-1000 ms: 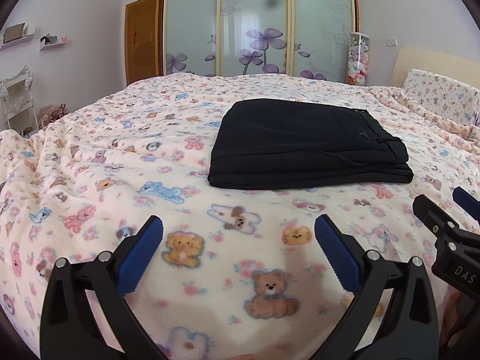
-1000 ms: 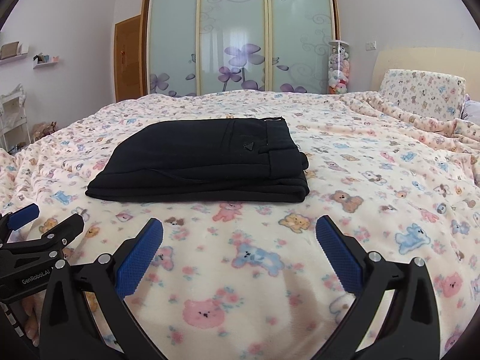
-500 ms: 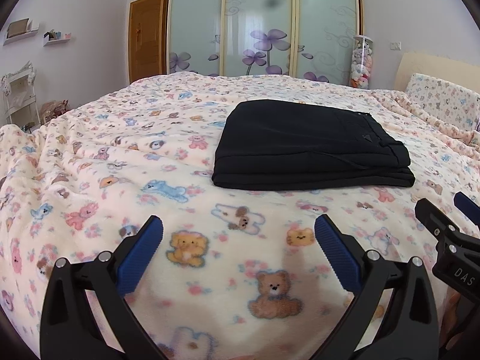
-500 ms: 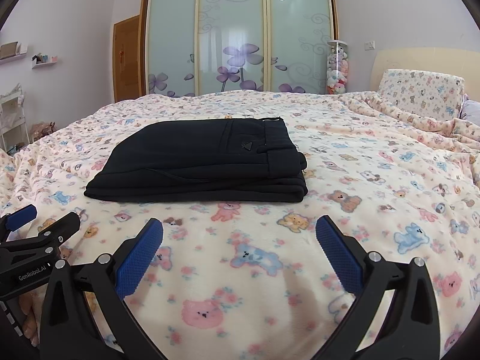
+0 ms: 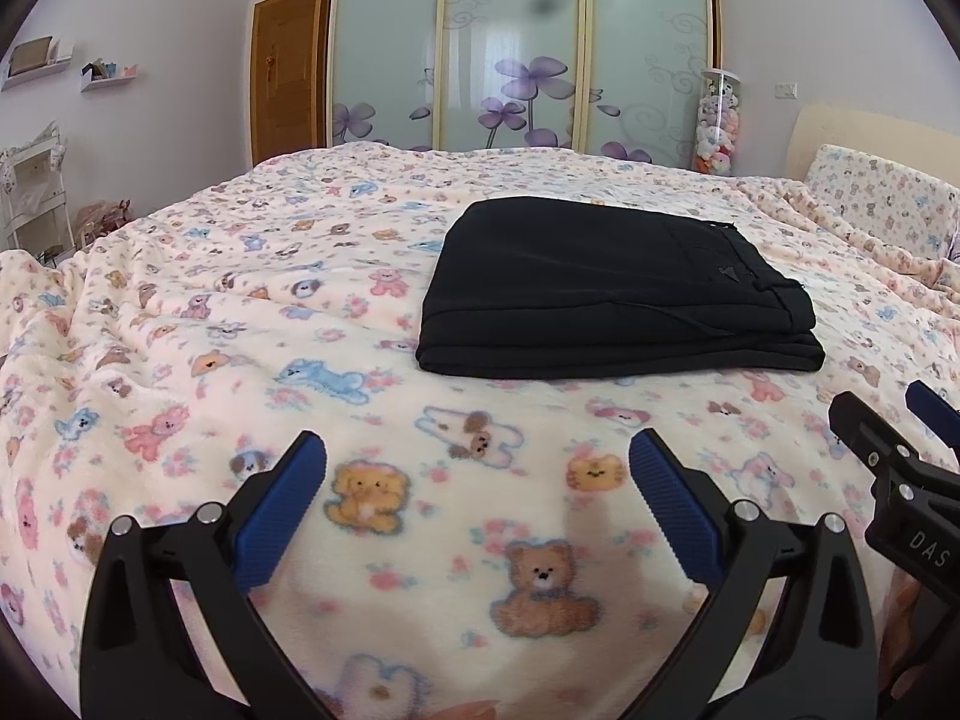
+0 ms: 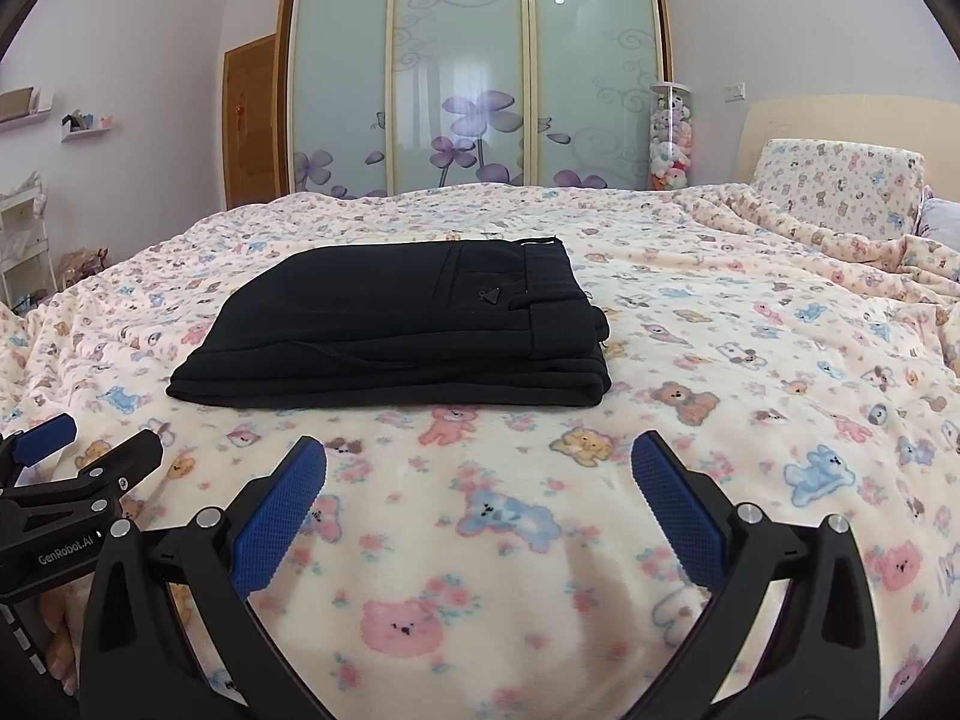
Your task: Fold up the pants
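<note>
Bear-print fleece blanket [image 5: 180, 360] spread over bed; black pants [image 6: 396, 336] folded into flat stack mid-bed, long axis left to right, waistband end rightward. Left gripper [image 5: 477, 468] and right gripper [image 6: 478, 468] near, spread wide, holding nothing. Risk, likely: nudging soft blanket could slump stacked layers

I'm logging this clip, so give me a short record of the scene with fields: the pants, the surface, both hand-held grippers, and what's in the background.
pants: black pants, folded into a flat stacked rectangle, waistband end toward the right
surface: bed blanket with teddy bear print
left hand-held gripper: open, empty, above the blanket short of the pants
right hand-held gripper: open, empty, also short of the pants
contact: neither touches the pants
background: wardrobe with frosted flower doors; clear tube of plush toys; pillow
</note>
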Tool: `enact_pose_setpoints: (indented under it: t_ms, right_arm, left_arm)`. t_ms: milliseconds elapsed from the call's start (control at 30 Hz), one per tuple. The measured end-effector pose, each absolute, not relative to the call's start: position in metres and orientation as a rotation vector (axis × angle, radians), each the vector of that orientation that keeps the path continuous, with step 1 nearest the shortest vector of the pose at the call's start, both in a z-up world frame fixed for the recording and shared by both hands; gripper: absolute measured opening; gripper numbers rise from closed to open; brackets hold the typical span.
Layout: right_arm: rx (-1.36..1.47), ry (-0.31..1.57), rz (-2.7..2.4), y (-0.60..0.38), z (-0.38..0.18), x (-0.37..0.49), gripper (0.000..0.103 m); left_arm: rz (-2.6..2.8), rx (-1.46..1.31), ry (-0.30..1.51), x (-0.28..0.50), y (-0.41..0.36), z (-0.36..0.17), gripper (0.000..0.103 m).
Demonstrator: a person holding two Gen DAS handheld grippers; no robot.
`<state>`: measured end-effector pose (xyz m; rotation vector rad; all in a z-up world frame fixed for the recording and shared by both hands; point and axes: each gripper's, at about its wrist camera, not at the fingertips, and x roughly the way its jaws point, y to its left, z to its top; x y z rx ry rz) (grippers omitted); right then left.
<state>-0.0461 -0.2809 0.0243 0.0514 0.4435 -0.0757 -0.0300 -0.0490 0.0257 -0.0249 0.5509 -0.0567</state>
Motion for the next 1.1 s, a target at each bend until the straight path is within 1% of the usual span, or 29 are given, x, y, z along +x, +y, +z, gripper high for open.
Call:
enact_pose_setpoints:
  t_ms: [1100]
  right_arm:
    - [0.053,0.444,-0.076,-0.2805,0.0242,-0.0459,0.102]
  left_arm:
    - [-0.082,-0.022,0.552,-0.0287,-0.0504,0.0266,0.101]
